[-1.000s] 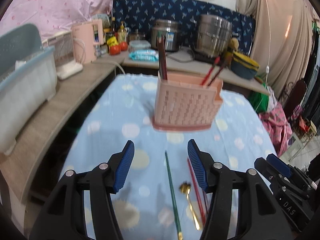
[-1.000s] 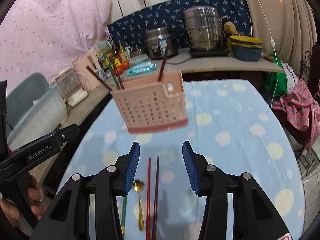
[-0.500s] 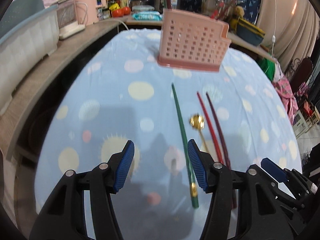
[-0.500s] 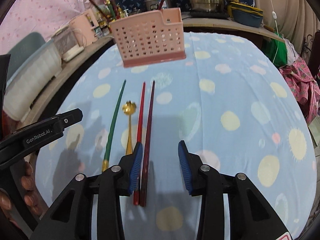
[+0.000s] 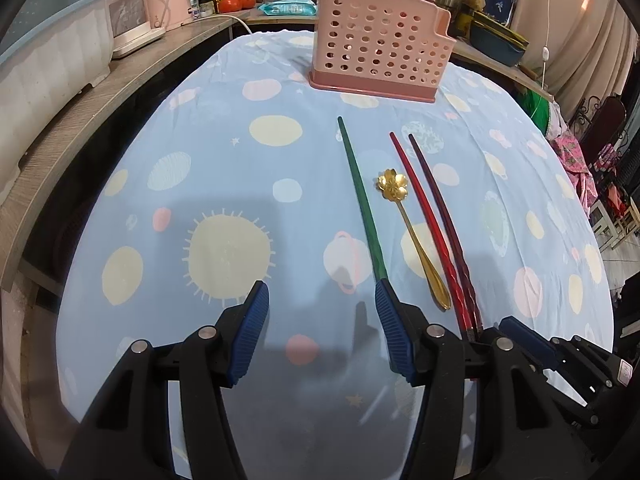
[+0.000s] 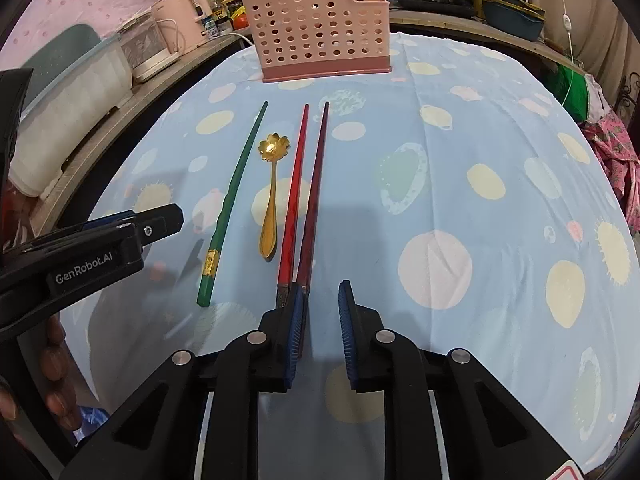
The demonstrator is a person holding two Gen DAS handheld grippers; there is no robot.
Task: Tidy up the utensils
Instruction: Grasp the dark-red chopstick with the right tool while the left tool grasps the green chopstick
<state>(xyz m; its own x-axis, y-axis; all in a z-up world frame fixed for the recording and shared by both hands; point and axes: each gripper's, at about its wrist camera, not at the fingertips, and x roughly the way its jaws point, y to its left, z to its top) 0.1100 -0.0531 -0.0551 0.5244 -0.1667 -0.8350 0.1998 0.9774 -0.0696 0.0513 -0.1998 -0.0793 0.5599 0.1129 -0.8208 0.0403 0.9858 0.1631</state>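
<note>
A pink perforated plastic utensil caddy (image 6: 320,26) stands upright at the far end of the tabletop (image 6: 480,200), which is covered in a light blue cloth printed with suns and planets; some chopsticks already stand in it. On the near side of the caddy four utensils lie flat on the cloth, roughly parallel and pointing toward it: a green chopstick (image 6: 232,200) farthest left, then a gold spoon with a flower-shaped bowl (image 6: 271,192), then a red chopstick (image 6: 294,196) and a dark maroon chopstick (image 6: 316,196) just beside each other. This ordered row appears to be staging, leaving the thick handle ends nearest the operator for pickup. The right gripper (image 6: 320,312) is held low and level at the near ends of the red and maroon pair, its jaws parted only narrowly and holding nothing, the left jaw overlapping the maroon chopstick's end; contact cannot be confirmed. The left gripper (image 5: 320,320) sits at the near end of the green chopstick, jaws spread wide and empty, the right jaw over that chopstick's end. The likely next step is a grasp of a chopstick end.
</note>
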